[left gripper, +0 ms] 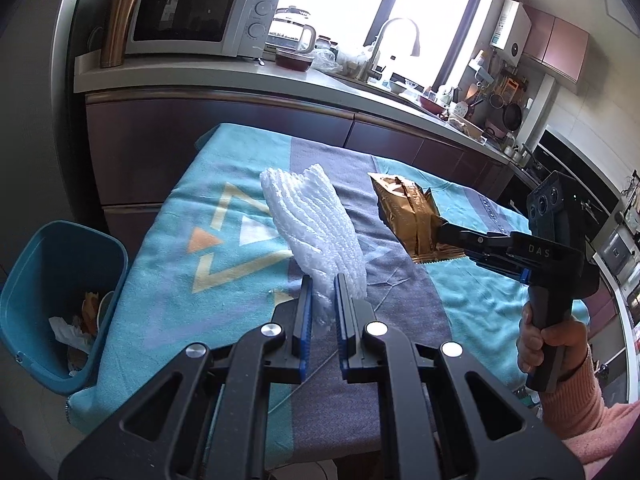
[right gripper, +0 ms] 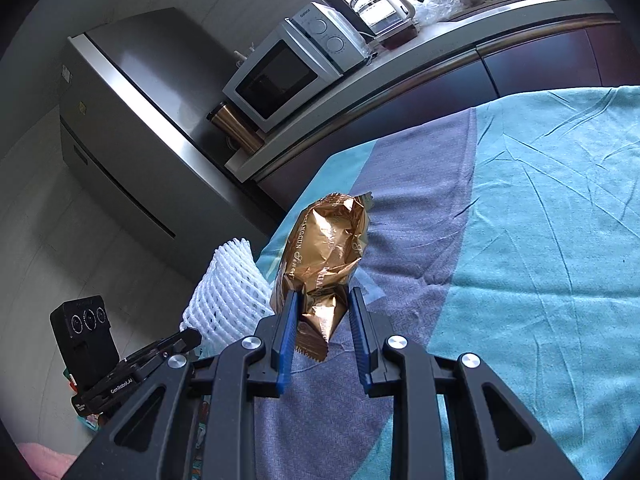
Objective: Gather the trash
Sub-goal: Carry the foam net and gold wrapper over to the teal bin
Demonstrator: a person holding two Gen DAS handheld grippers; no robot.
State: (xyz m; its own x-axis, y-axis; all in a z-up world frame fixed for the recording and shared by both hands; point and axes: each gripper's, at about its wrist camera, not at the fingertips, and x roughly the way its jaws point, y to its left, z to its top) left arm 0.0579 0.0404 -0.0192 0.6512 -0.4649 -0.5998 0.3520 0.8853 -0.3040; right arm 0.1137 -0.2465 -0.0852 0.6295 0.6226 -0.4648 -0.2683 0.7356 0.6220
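The right gripper [left gripper: 442, 234] carries the white letters "DAS" on its black body; the left gripper [right gripper: 192, 338] shows "GenRobot.AI" in small white print on its side; the gold wrapper [right gripper: 324, 256] bears pale script, of which "Street" can be made out; the microwave [left gripper: 192, 16] has a small brand mark above its dials, too tiny to read.

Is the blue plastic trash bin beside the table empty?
No. The blue plastic trash bin already holds crumpled white paper and other scraps at its bottom.
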